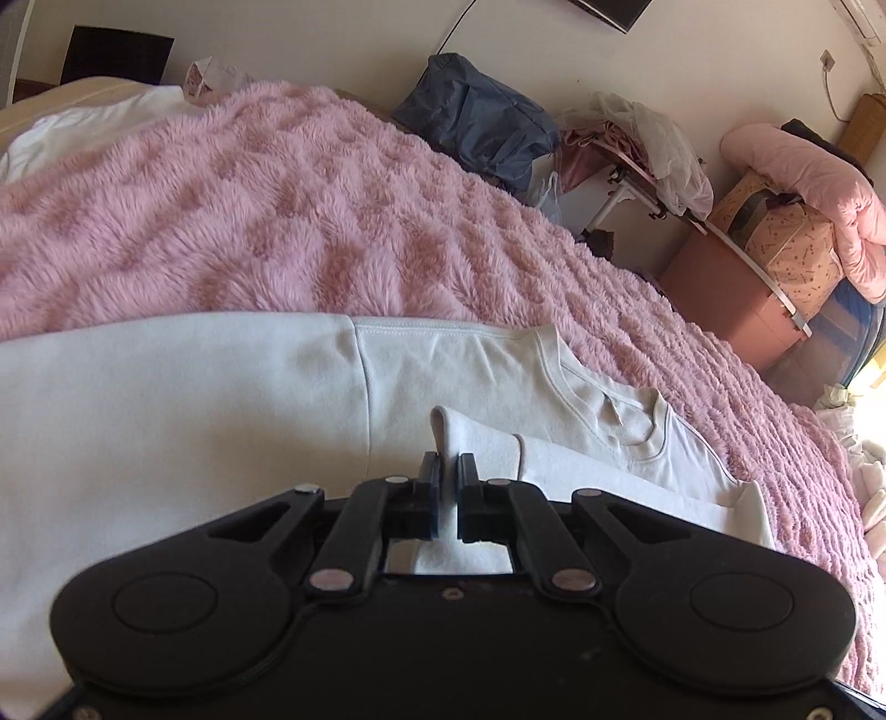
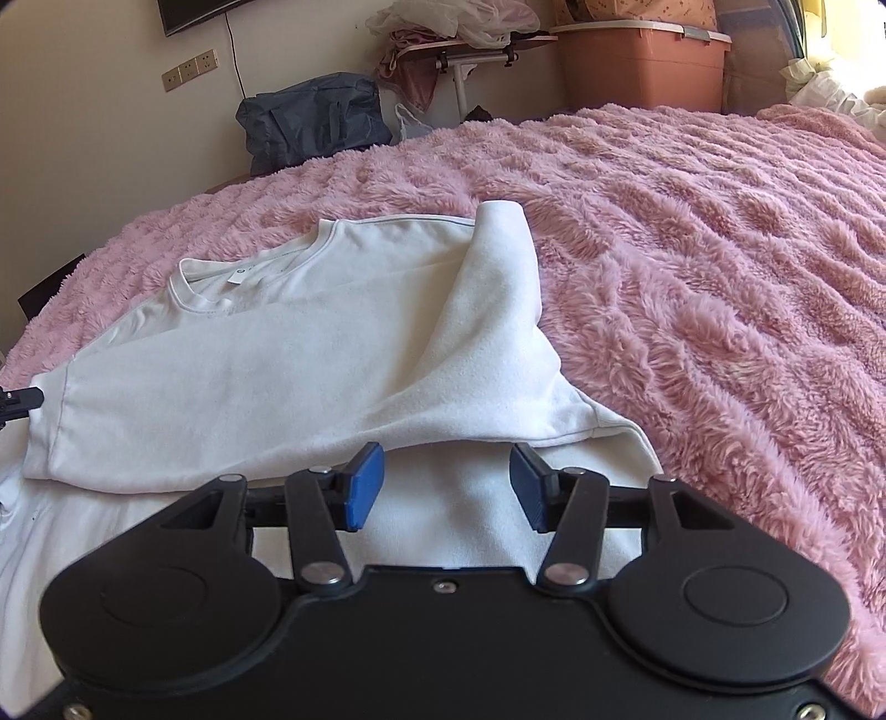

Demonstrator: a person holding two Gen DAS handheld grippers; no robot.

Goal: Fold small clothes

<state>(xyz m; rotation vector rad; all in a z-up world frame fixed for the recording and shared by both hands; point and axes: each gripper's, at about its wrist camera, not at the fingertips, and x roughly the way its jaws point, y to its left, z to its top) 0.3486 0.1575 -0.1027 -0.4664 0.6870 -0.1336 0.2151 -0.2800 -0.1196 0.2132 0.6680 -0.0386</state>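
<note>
A white long-sleeved shirt (image 1: pixel 221 421) lies flat on the pink fluffy blanket (image 1: pixel 277 210), collar (image 1: pixel 637 426) to the right. My left gripper (image 1: pixel 448 476) is shut on a raised pinch of the shirt's sleeve edge (image 1: pixel 451 432). In the right wrist view the shirt (image 2: pixel 249 376) has one sleeve (image 2: pixel 498 288) folded across its body, and the left gripper's tip (image 2: pixel 19 401) shows at the far left on the other sleeve's end. My right gripper (image 2: pixel 446 479) stands open above the shirt's lower part, its blue pads (image 2: pixel 362 482) just short of the folded sleeve's edge.
The blanket (image 2: pixel 692 277) covers the whole bed. Beyond the bed's far edge are a dark blue bag (image 2: pixel 315 119), a small table piled with clothes (image 2: pixel 459 33) and an orange storage box (image 2: pixel 637 61). A white pillow (image 1: pixel 94 127) lies at the far left.
</note>
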